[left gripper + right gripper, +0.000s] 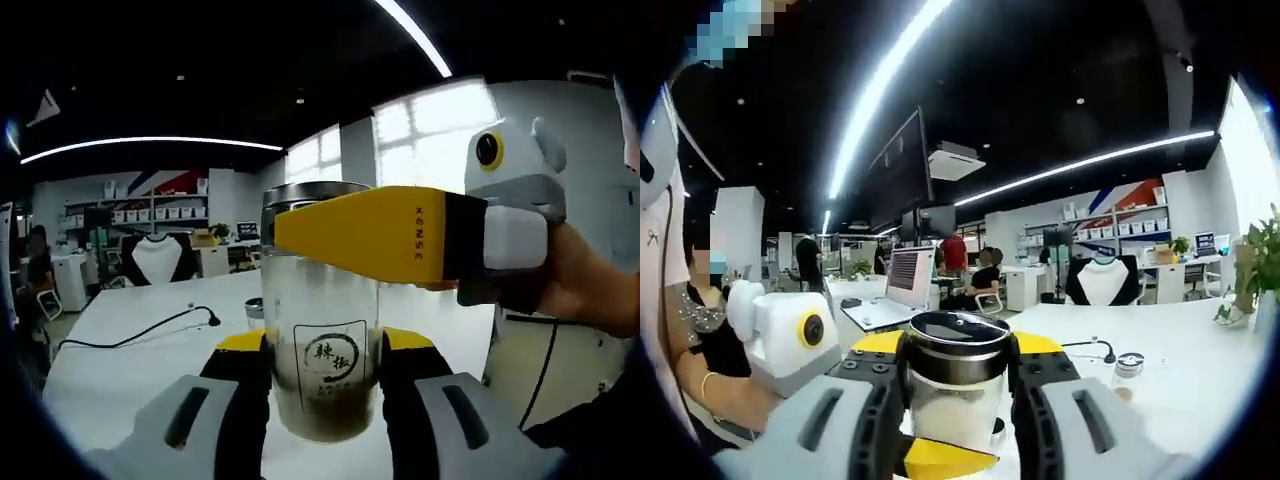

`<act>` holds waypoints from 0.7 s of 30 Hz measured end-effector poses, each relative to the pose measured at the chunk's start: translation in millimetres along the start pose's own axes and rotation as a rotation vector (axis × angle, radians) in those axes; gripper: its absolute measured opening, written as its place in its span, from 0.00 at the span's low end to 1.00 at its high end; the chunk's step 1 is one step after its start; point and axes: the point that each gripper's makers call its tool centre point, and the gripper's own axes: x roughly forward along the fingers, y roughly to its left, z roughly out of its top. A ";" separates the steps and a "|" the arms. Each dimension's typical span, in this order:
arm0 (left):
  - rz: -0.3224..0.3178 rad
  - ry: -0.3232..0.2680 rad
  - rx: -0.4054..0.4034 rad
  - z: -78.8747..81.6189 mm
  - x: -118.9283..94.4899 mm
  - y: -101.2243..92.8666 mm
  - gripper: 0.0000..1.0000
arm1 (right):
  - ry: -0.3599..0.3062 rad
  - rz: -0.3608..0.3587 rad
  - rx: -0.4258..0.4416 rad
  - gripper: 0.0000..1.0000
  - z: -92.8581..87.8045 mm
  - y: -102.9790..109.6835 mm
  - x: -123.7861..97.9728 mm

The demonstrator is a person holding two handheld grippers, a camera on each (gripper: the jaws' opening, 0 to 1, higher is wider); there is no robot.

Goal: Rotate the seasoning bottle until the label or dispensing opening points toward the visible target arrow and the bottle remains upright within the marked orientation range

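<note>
Above white table point(130, 370), both grippers clamp upright seasoning bottle point(322, 330); office behind.

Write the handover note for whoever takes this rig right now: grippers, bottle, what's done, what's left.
Left gripper: shut on the seasoning bottle, jaws on either side of its lower glass body, label facing this camera.
Right gripper: shut on the bottle's metal cap; in the left gripper view its yellow jaw crosses the top of the bottle.
Bottle: upright, held between both grippers above the white table; brown seasoning fills the bottom part.
Done: bottle gripped at body and cap.
Left: no target arrow can be seen, so whether the orientation is right cannot be told. Find the arrow, turn the bottle to it, keep it upright.
</note>
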 end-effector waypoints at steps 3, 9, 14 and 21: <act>0.045 0.007 0.003 -4.1 1.8 2.7 0.44 | 0.017 -0.030 0.028 0.37 -7.2 -2.0 2.6; 0.148 0.000 0.050 -2.4 6.0 8.8 0.44 | 0.021 -0.123 0.042 0.37 -10.1 -7.7 6.3; 0.173 -0.010 0.021 -4.6 10.8 6.5 0.44 | 0.032 -0.228 -0.023 0.38 -12.4 -15.5 5.7; 0.196 0.042 0.081 -14.0 10.7 6.8 0.44 | 0.040 -0.269 0.072 0.38 -21.9 -21.0 2.6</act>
